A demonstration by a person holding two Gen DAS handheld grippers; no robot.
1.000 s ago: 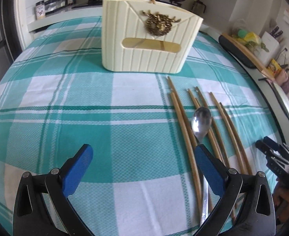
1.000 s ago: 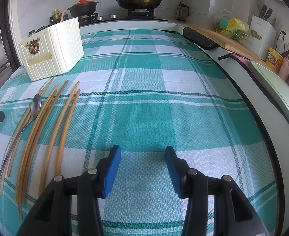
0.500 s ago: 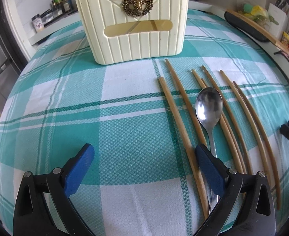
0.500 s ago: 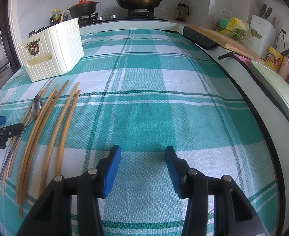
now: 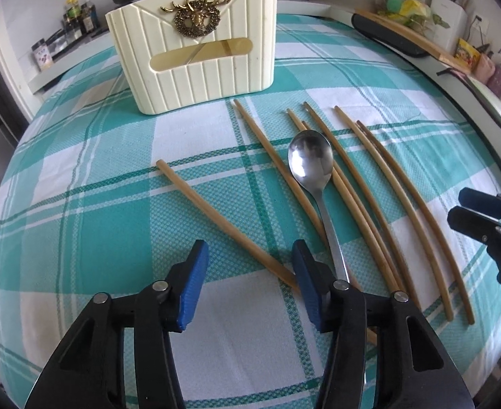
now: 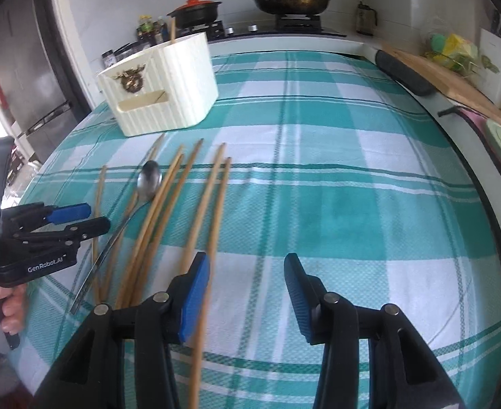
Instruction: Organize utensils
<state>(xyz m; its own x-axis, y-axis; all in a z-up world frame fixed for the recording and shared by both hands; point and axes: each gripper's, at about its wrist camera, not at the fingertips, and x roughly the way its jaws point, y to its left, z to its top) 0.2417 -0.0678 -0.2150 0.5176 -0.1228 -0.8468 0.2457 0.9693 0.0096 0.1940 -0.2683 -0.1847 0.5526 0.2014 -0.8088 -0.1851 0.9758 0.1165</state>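
A cream ribbed utensil holder [image 5: 196, 51] with a brass deer emblem stands at the far side of the checked tablecloth; it also shows in the right wrist view [image 6: 162, 85], with one chopstick standing in it. Several wooden chopsticks [image 5: 380, 184] and a metal spoon [image 5: 313, 170] lie on the cloth in front of it. One chopstick [image 5: 223, 220] lies askew, its near end between the jaws of my left gripper [image 5: 248, 286], which is open. My right gripper [image 6: 247, 293] is open and empty over the cloth, beside the rightmost chopsticks [image 6: 213, 204].
A stove with pans [image 6: 291, 0] and bottles lines the back counter. A cutting board [image 6: 455, 78], a knife block and packets stand along the right edge. A fridge [image 6: 22, 68] is at the left.
My left gripper's jaws have narrowed and one chopstick has swung out to the left, askew between them. My right gripper has moved left, towards the chopsticks.
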